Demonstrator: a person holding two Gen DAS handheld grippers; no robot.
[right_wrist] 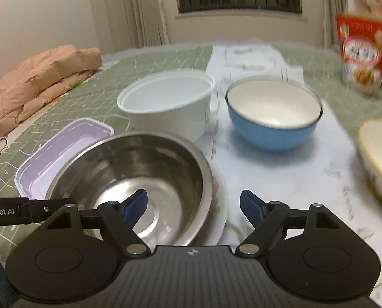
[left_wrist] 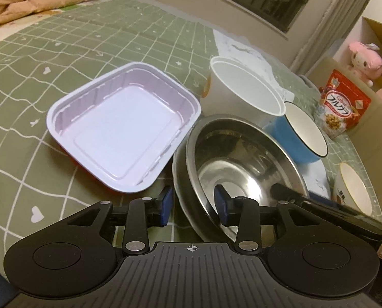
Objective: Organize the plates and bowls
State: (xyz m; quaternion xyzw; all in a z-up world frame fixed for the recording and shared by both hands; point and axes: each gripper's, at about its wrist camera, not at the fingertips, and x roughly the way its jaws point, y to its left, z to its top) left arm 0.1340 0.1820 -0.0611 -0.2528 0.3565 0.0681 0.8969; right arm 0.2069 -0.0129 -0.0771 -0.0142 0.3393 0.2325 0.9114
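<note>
A steel bowl (left_wrist: 239,164) sits on a white plate (left_wrist: 188,205), and both show in the right wrist view, the bowl (right_wrist: 139,174) and the plate (right_wrist: 221,213). My left gripper (left_wrist: 193,205) is open, its fingers on either side of the bowl's near rim. My right gripper (right_wrist: 193,205) is open, straddling the bowl's right rim. A lilac rectangular tray (left_wrist: 121,131) lies left of the bowl. A white tub (left_wrist: 244,92), a blue bowl (left_wrist: 301,133) and a cream bowl (left_wrist: 355,192) stand behind and to the right.
The dishes rest on a green checked cover (left_wrist: 62,51) with a white cloth (right_wrist: 280,174) on it. A folded orange quilt (right_wrist: 37,82) lies far left. A red cereal bag (left_wrist: 342,105) and a pink plush toy (left_wrist: 365,61) are at the right.
</note>
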